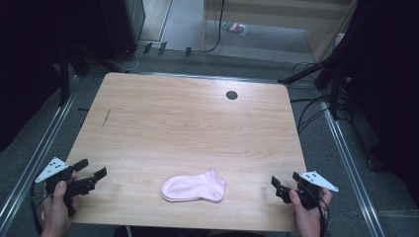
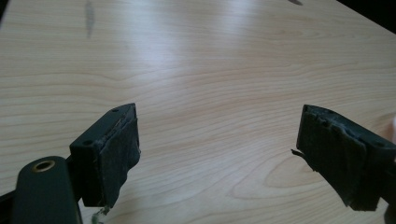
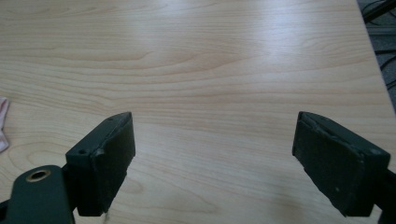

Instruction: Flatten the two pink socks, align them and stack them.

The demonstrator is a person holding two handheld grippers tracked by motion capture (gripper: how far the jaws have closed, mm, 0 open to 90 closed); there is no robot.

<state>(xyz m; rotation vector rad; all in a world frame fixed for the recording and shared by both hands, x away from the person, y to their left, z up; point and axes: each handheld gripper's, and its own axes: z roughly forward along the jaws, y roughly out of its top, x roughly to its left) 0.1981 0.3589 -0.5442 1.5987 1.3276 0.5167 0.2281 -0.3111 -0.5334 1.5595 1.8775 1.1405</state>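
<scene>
Light wood table with a dark round hole near the far edge, grey floor and cables around it, and a pink sock lying flat near the front edge, about midway between the two hands. Left gripper sits at the front left corner with its jaws spread wide and nothing in them, well apart from the sock; right gripper at the front right is just as wide and empty, only bare wood between its pads
</scene>
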